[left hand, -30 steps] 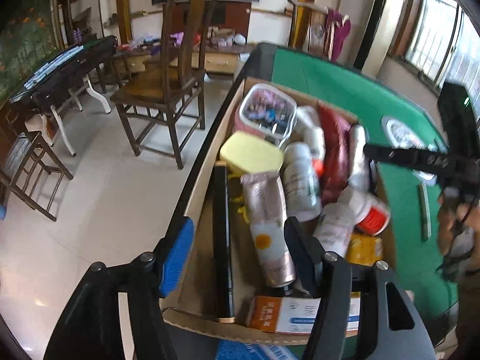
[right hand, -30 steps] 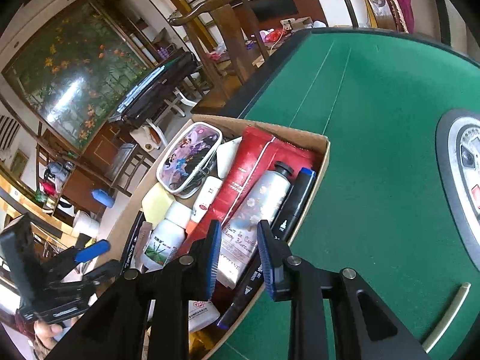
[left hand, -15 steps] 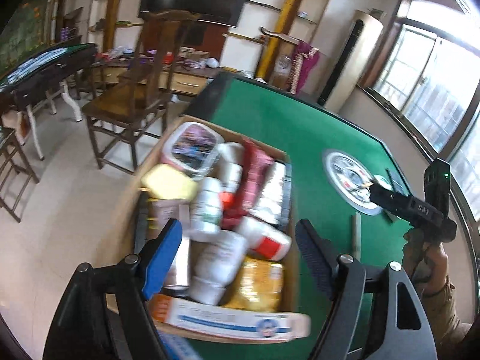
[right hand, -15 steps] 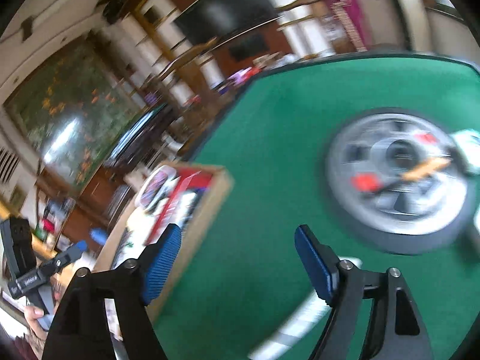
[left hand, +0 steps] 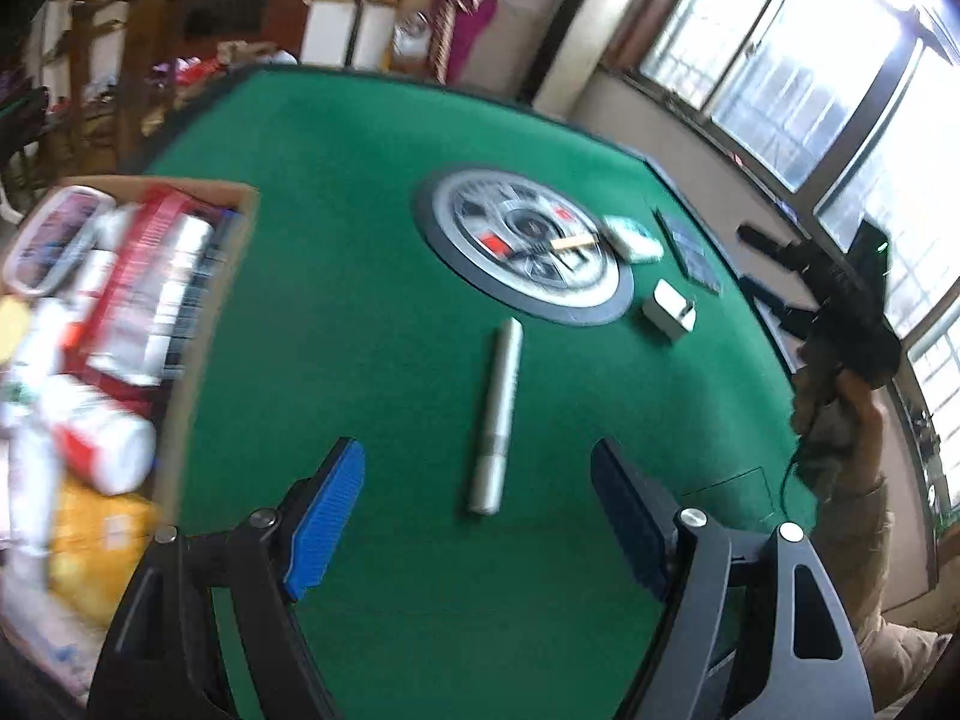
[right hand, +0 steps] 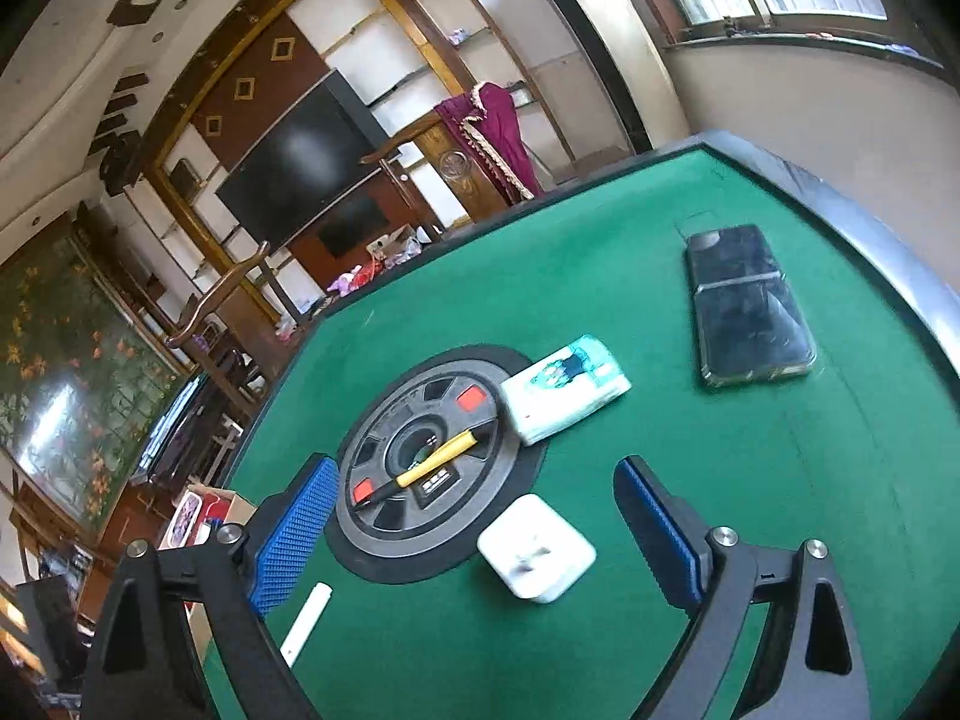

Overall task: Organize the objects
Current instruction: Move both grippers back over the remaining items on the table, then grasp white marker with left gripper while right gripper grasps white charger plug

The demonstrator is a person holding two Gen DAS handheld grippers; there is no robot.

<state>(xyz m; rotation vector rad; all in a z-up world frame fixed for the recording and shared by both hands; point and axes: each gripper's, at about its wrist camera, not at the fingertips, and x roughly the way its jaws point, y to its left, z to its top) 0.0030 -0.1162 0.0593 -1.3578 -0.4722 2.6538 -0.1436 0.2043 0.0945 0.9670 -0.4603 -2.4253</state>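
My left gripper [left hand: 480, 516] is open and empty above the green table [left hand: 360, 240], just in front of a silver tube [left hand: 498, 414] lying flat. A cardboard box [left hand: 198, 324] full of bottles and packets sits at the left. My right gripper [right hand: 474, 531] is open and empty, with a white charger block [right hand: 537, 546] between its fingers. A yellow pen [right hand: 432, 465] lies on the round dial [right hand: 420, 468]. A tissue pack [right hand: 564, 387] and a black phone [right hand: 744, 312] lie beyond. The right gripper also shows in the left wrist view [left hand: 774, 276].
The table's raised dark rim [right hand: 888, 240] runs along the far right. Wooden chairs [right hand: 240, 300] stand beyond the far edge. A dark card or booklet [left hand: 690, 246] lies right of the dial.
Both grippers swung right, away from the box toward the table's centre. The right gripper, narrow a second ago, now stands wide open over the charger block.
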